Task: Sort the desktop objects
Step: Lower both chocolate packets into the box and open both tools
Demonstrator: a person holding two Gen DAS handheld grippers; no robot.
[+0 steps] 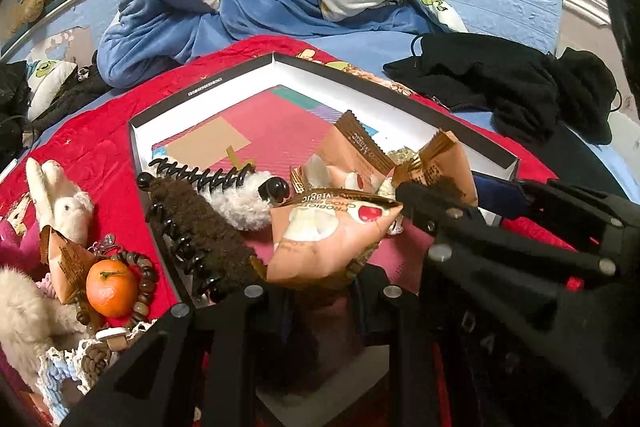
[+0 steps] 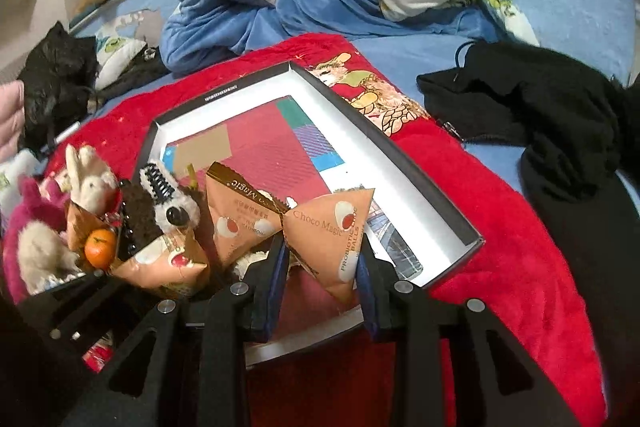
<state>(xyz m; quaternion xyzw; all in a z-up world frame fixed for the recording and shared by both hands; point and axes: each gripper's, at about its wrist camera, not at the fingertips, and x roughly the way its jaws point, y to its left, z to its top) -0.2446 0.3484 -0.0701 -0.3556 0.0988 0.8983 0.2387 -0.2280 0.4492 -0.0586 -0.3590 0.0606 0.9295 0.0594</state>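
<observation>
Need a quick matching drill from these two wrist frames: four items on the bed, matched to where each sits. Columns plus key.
Things:
1. tangerine
2. brown-and-white plush with a black hair claw on it
3. Choco Magic snack pouch
4. black garment

Places:
A. between the right gripper's fingers
B. on the blue sheet, right of the red blanket
C. inside the shallow box, at its left side
D. outside the box, ringed by a bead bracelet

Pairs: 1-D, 2-C, 3-A, 4-B
</observation>
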